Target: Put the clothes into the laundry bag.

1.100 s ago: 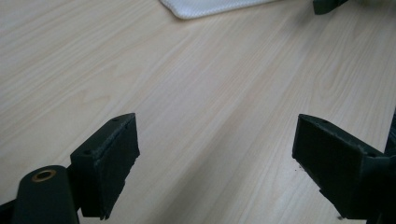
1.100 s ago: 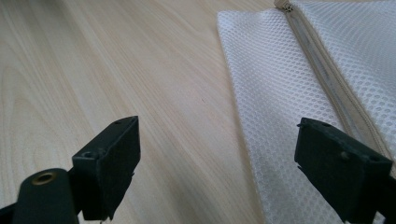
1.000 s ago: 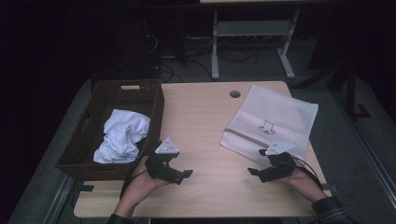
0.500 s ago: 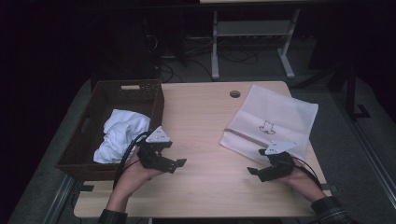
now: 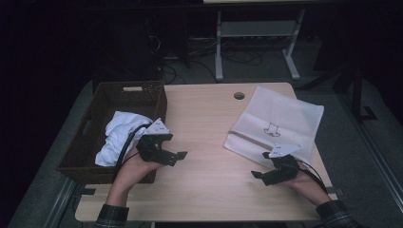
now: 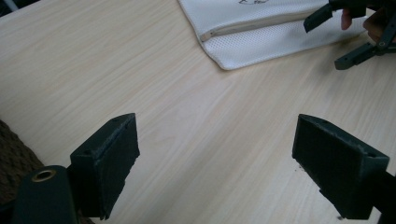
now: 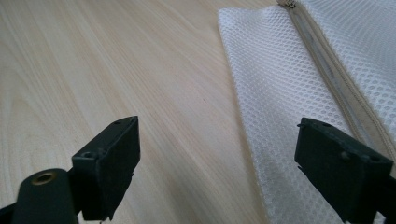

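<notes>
A white mesh bag (image 5: 278,121) with a zipper and a small printed figure lies flat on the right of the wooden table (image 5: 204,114). My right gripper (image 5: 260,166) rests just off the bag's near corner with its jaws wide apart and nothing between them. In the right gripper view the mesh bag (image 7: 289,93) passes under the right jaw of that gripper (image 7: 229,168). My left gripper (image 5: 177,158) hovers open and empty by the right wall of a brown wicker basket (image 5: 128,88). In the left gripper view this gripper (image 6: 229,168) faces the bag (image 6: 261,37) and the right gripper (image 6: 345,37).
A crumpled white cloth (image 5: 119,135) lies in the basket, whose weave shows at the lower left (image 6: 14,154) of the left gripper view. A cable hole (image 5: 239,95) sits near the table's far edge. A metal frame (image 5: 256,35) and cables stand on the dark floor beyond.
My left gripper has risen and drifted left toward the basket's edge, still open. The right gripper and the bag have stayed put.
</notes>
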### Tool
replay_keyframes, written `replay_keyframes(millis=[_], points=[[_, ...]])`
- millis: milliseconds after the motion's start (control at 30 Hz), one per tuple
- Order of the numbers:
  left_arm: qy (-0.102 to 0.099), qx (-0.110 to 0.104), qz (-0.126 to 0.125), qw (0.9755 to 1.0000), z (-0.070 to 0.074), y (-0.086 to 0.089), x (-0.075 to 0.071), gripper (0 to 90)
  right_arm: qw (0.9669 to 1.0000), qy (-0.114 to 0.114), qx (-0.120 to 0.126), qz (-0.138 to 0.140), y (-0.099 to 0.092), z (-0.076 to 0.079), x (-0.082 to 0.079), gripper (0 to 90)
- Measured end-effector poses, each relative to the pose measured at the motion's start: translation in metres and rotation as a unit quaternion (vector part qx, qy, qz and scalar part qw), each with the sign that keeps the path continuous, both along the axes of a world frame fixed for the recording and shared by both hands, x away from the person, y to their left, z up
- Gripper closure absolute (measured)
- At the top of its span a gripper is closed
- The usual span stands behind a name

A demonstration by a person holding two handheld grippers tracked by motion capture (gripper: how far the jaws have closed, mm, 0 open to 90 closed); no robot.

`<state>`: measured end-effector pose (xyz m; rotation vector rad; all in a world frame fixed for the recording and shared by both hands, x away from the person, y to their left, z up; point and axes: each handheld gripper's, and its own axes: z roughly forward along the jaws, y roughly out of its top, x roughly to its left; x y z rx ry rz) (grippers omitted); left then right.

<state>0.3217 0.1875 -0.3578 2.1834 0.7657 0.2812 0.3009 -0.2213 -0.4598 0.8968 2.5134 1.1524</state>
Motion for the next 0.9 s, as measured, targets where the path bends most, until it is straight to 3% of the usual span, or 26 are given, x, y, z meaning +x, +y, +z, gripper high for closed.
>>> replay_keyframes(millis=[267, 433, 533, 667, 733, 900], points=[[0.003, 0.019, 0.017, 0.9997, 0.005, 0.010, 0.014, 14.4, 1.0000, 0.002, 0.003, -0.005, -0.002, 0.000, 0.001, 13.3], [0.011, 0.014, 0.031, 0.9994, 0.012, 0.020, 0.023, 14.4, 0.9999, 0.007, 0.013, -0.004, -0.002, 0.001, 0.001, 13.3], [0.009, 0.028, 0.054, 0.9981, 0.015, 0.026, 0.030, 14.4, 0.9999, 0.003, 0.011, -0.009, -0.001, 0.001, 0.001, 13.2], [0.009, 0.024, 0.064, 0.9976, 0.018, 0.031, 0.034, 14.3, 0.9999, -0.007, 0.003, -0.014, 0.000, 0.001, 0.000, 12.9], [0.000, 0.036, 0.077, 0.9964, 0.020, 0.036, 0.039, 14.3, 0.9999, -0.010, -0.001, -0.014, 0.001, 0.002, 0.000, 12.6], [0.004, 0.031, 0.092, 0.9953, 0.023, 0.045, 0.044, 14.3, 0.9998, -0.009, 0.000, -0.017, 0.001, 0.002, 0.000, 12.6]])
